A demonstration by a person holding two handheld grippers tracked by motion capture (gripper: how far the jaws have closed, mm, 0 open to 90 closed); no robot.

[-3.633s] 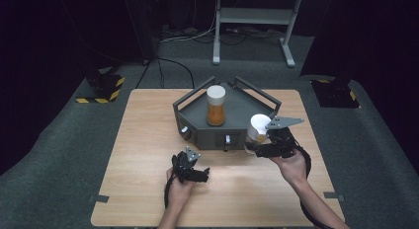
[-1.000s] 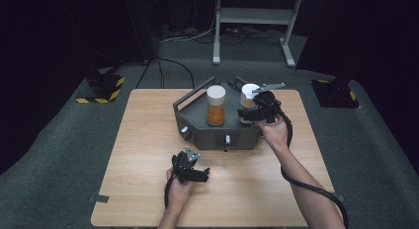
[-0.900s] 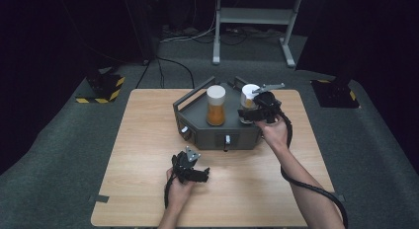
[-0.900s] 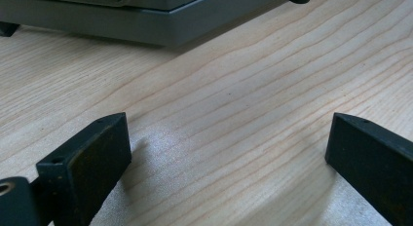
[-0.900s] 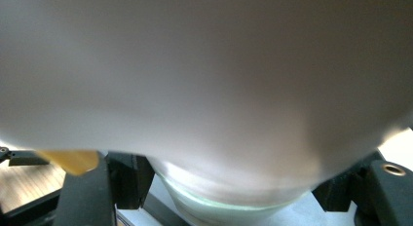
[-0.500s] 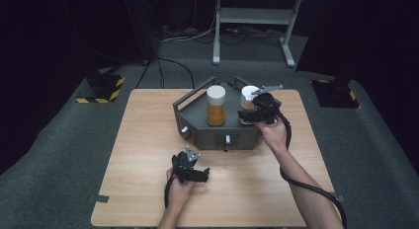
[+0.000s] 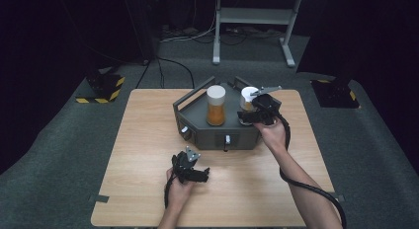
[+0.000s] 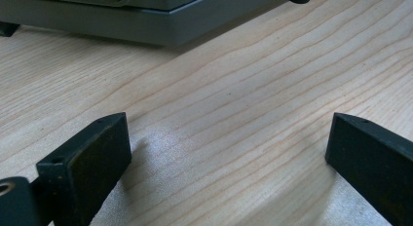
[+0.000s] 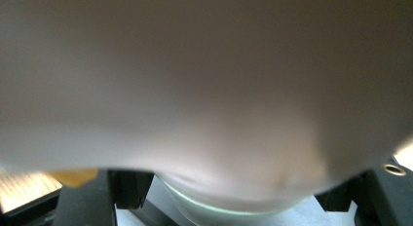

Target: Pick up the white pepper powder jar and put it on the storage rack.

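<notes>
Light wood desk [image 7: 148, 140] mid-frame, on grey carpet [image 7: 59, 155]. Two yellow-black striped blocks on the floor, upper left [image 7: 104, 86] and upper right [image 7: 336, 93]. Grey metal stand [image 7: 254, 17] top centre, black cables [image 7: 163, 66] beside it.

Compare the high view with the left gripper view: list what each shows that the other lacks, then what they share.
High view alone: two white-capped jars, the left jar with orange contents, the right jar at the right gripper, both forearms, and the floor. Left gripper view alone: a close look between the left gripper and its wide-open jaws, showing bare wood grain. Shared: the wooden table and the grey device, whose lower edge appears beyond the jaws.
</notes>
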